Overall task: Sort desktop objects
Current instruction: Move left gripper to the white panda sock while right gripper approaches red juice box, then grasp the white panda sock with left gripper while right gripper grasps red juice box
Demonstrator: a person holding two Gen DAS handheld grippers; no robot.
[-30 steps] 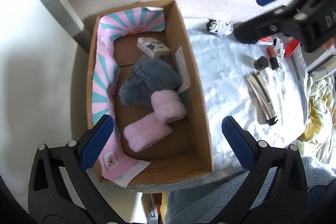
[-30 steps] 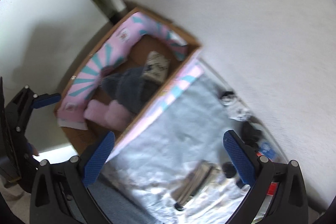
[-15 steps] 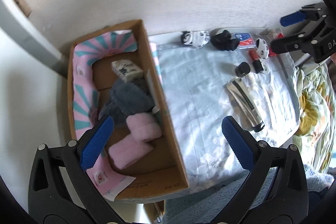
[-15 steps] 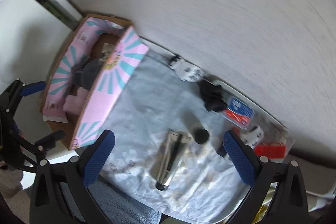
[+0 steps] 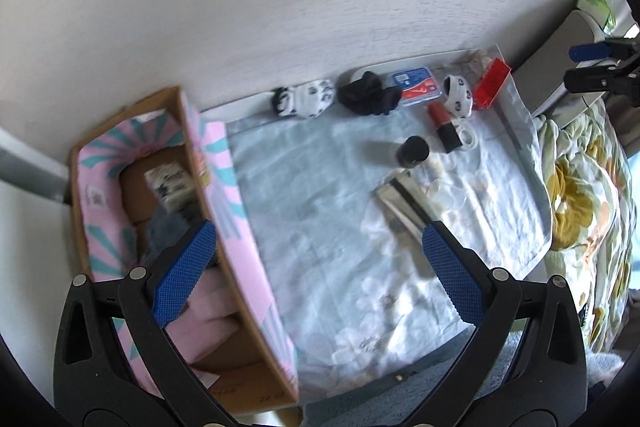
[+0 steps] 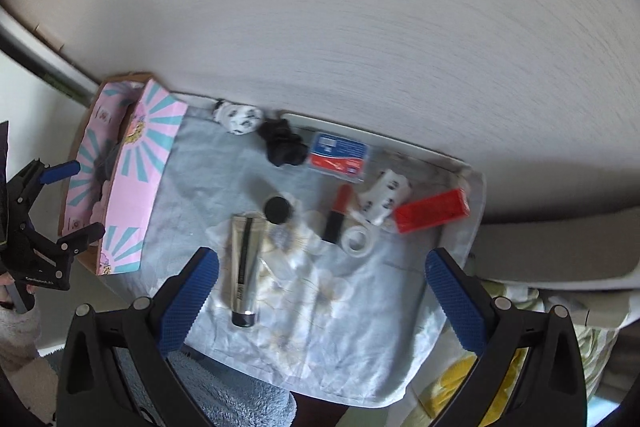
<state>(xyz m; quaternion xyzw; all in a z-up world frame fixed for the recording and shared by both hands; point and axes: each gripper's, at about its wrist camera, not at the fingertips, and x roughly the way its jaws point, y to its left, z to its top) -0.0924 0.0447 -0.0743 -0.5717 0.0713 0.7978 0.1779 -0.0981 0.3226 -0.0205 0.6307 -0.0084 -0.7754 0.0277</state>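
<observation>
A box (image 6: 132, 187) stands at the cloth's (image 6: 320, 327) left edge. Along the wall behind lie a sock (image 6: 238, 117), a scrunchie (image 6: 282, 143) and a card case (image 6: 339, 157), left to right. A tube (image 6: 243, 263) lies in front, with a cap (image 6: 277, 209) just behind it and a lipstick (image 6: 338, 213) and tape (image 6: 358, 239) to its right.

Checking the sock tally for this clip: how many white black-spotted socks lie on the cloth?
2: one spotted sock by the wall near the box, another beside the red box. Others may be hidden.
</observation>
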